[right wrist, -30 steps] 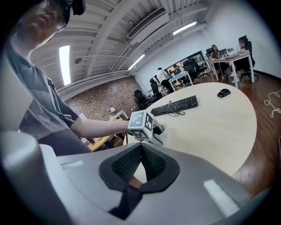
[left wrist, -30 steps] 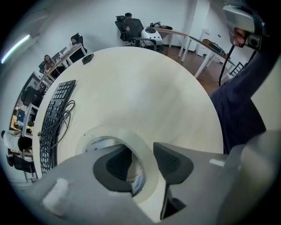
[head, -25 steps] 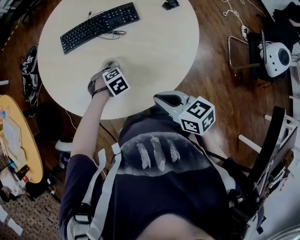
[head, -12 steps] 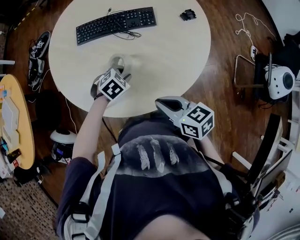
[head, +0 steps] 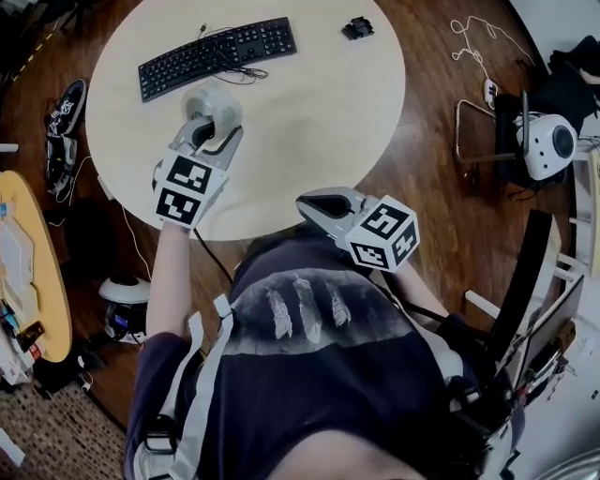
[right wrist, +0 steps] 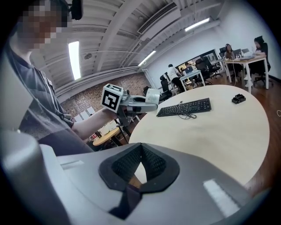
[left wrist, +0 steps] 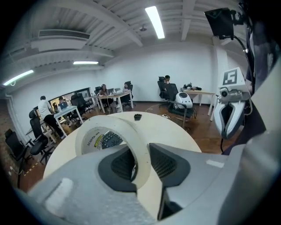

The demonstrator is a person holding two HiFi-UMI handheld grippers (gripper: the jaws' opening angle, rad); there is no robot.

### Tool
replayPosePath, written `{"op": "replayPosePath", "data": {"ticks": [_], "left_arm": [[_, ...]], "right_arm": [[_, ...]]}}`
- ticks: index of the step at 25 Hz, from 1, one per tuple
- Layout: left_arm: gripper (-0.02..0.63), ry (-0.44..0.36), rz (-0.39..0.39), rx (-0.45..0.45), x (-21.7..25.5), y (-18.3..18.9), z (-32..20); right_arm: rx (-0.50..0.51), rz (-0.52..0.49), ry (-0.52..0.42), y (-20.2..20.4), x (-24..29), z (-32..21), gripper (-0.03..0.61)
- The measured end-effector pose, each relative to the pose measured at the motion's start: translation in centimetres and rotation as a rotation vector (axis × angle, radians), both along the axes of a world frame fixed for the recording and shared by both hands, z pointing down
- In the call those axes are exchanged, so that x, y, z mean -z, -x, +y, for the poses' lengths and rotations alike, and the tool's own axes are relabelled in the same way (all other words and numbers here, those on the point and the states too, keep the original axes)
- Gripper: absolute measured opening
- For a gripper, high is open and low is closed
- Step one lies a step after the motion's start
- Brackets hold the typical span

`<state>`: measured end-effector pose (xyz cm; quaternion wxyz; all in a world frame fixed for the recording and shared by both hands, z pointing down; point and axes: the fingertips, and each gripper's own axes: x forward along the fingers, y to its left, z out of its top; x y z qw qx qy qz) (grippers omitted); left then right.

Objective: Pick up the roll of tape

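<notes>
The roll of tape [head: 210, 101], a wide whitish ring, hangs above the round pale table [head: 319, 103] with my left gripper [head: 214, 127] shut on its wall. In the left gripper view one pad sits inside the ring and one outside, so the tape [left wrist: 139, 139] stands upright between the jaws of the left gripper [left wrist: 142, 162]. My right gripper [head: 319, 202] hovers at the table's near edge by the person's body. Its pads meet at the tips with nothing between them in the right gripper view [right wrist: 141, 147], which also shows the left gripper [right wrist: 131, 102] carrying the tape [right wrist: 152, 93].
A black keyboard [head: 217, 56] with a coiled cable lies at the table's far left, and a small black object [head: 356, 28] at its far edge. On the floor are a white device [head: 551, 117] at the right, shoes [head: 61, 131] and a yellow side table [head: 28, 272] at the left.
My left gripper closed on the tape as it lay on the table, then rose with it and turned. The right gripper has barely shifted.
</notes>
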<state>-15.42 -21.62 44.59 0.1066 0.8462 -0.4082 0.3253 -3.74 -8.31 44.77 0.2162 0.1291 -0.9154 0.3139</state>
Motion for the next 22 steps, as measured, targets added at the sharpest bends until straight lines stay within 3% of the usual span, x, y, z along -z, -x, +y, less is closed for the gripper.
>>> {"op": "replayPosePath", "data": {"ticks": [9,12,22], "left_arm": [[0.094,-0.131,0.124,0.040,6.2,0.9,1.4],[0.094,-0.159,0.132,0.044,7.8,1.2,2.1],[0.094,-0.199,0.185,-0.003,7.5,2.8,5.1]], "right_arm": [[-0.010,-0.013,-0.075,1.6,1.9,0.4,0.006],[-0.006,-0.020,-0.082,1.9,2.2,0.7,0.006],[-0.021,0.032,-0.065,4.6,0.8,3.9,0.006]]}}
